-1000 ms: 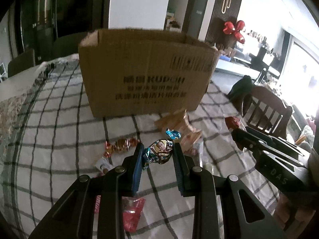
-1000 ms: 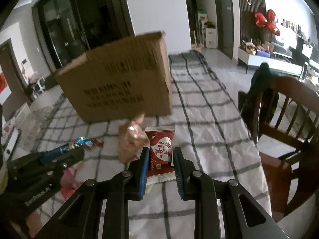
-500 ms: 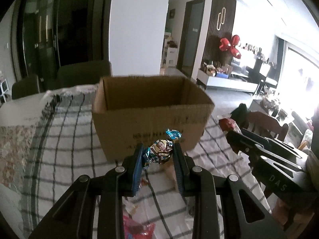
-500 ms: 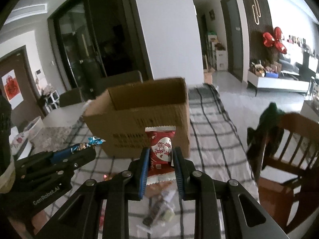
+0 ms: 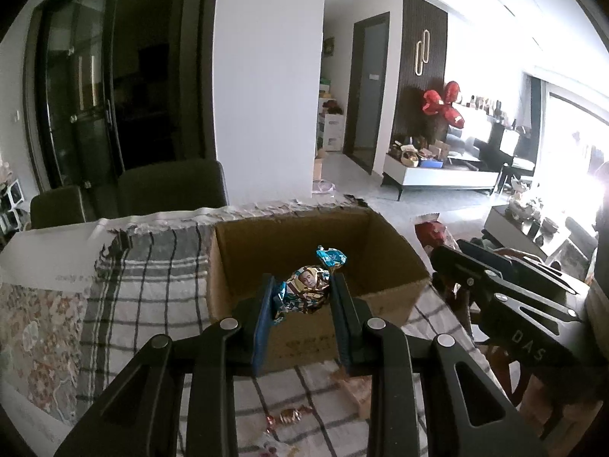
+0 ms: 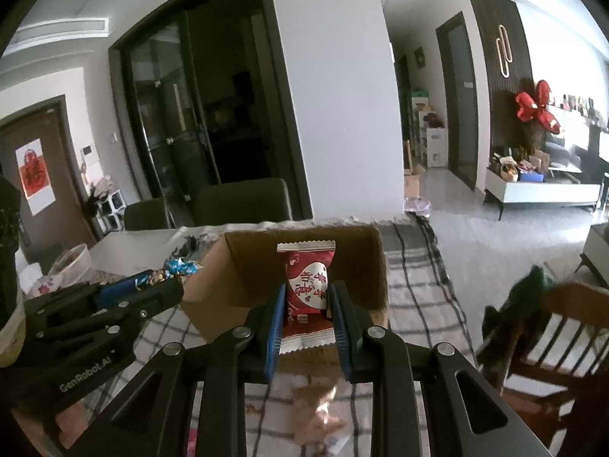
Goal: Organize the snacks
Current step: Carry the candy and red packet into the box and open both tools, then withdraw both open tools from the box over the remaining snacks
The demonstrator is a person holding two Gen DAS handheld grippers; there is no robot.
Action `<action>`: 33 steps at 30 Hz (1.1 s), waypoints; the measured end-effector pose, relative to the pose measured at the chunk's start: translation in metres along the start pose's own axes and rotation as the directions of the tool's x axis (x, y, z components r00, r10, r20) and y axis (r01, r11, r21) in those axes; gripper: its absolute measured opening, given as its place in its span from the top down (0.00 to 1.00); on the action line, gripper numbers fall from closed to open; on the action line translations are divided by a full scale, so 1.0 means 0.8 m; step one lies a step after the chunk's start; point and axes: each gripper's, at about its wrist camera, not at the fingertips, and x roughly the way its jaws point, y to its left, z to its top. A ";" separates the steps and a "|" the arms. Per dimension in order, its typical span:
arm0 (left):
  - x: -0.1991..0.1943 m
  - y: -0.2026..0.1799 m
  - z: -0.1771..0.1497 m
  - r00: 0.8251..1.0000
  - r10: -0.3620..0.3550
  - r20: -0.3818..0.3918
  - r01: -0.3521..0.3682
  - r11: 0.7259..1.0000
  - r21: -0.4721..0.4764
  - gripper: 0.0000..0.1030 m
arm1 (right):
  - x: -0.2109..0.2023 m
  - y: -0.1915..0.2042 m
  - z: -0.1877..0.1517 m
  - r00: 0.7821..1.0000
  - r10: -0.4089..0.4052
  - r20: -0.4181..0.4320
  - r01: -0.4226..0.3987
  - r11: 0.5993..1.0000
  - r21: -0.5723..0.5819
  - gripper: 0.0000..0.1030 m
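Note:
My left gripper [image 5: 302,293] is shut on a foil-wrapped candy [image 5: 308,287] with blue twisted ends, held above the near wall of the open cardboard box [image 5: 384,251]. My right gripper [image 6: 307,301] is shut on a red snack packet [image 6: 307,278] with white lettering, also held over the near edge of the box [image 6: 239,262]. Each gripper shows in the other's view: the right one [image 5: 502,285] at the right, the left one [image 6: 114,297] at the left. The box's floor is hidden.
The box stands on a checked tablecloth [image 5: 152,266]. Loose wrapped sweets [image 5: 289,415] and an orange packet [image 6: 316,415] lie on the cloth below the grippers. A wooden chair [image 6: 552,327] stands at the right. Dark chairs [image 5: 171,186] stand behind the table.
Both grippers have risen from just above the tablecloth to the height of the box's rim and moved forward toward it, each still holding its snack.

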 end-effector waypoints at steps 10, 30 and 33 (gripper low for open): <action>0.054 0.015 0.023 0.998 0.008 -0.062 -0.008 1.000 0.002 0.72 | 0.050 0.000 0.027 0.999 0.001 -0.040 -0.002 0.999 -0.032 0.76; 0.075 0.029 0.014 0.992 0.099 -0.079 -0.097 0.995 0.027 0.36 | 0.094 -0.008 0.017 0.990 -0.075 -0.123 0.069 0.996 -0.051 0.51; 0.060 0.025 0.011 0.993 0.096 -0.066 -0.094 0.995 0.036 0.36 | 0.082 -0.007 0.012 0.990 -0.066 -0.121 0.061 0.997 -0.045 0.51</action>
